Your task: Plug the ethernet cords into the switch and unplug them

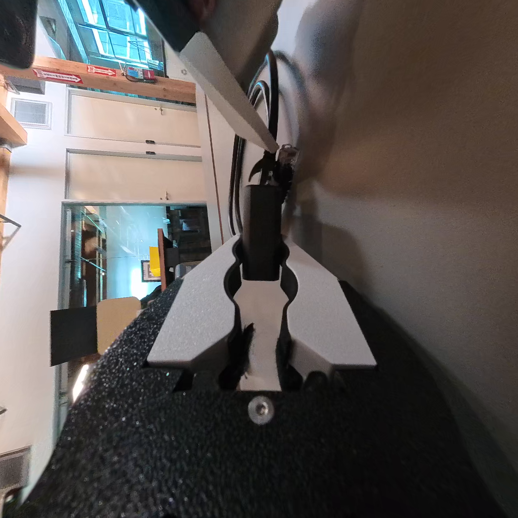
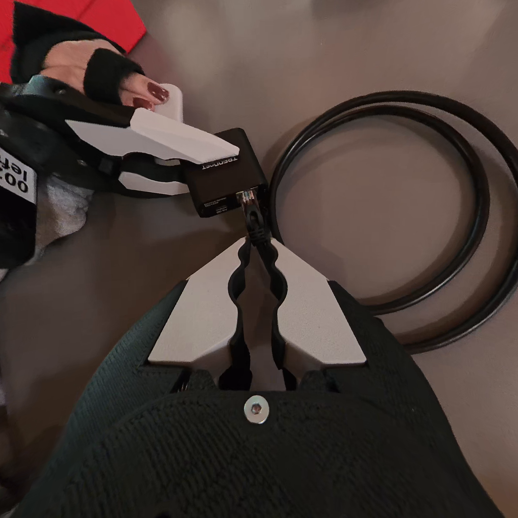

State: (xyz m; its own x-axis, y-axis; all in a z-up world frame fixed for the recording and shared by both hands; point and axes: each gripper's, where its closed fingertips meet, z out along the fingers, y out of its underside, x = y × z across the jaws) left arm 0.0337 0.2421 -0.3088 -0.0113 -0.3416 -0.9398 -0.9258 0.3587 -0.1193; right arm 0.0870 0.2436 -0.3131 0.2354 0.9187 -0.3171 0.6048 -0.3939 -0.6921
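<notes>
My left gripper (image 1: pixel 260 242) is shut on the small black switch (image 1: pixel 260 213), and its white fingers clamp the box's back end. In the right wrist view the left gripper (image 2: pixel 210 171) holds the switch (image 2: pixel 224 179) just above the brown table. My right gripper (image 2: pixel 259 241) is shut on the black ethernet cord (image 2: pixel 256 224) just behind its boot. The clear plug (image 2: pixel 248 196) sits at the switch's port; I cannot tell how deep it is. In the left wrist view the plug (image 1: pixel 288 157) shows beyond the switch, with a right-gripper finger (image 1: pixel 232 95) above it.
The rest of the black cord lies in a coil (image 2: pixel 392 210) on the brown table (image 2: pixel 364 56) to the right of the switch. A hand in a black fingerless glove (image 2: pixel 112 75) holds the left gripper. A red sheet (image 2: pixel 84 16) lies at the far left corner. Spacing between my two grippers at the tips: around 6 centimeters.
</notes>
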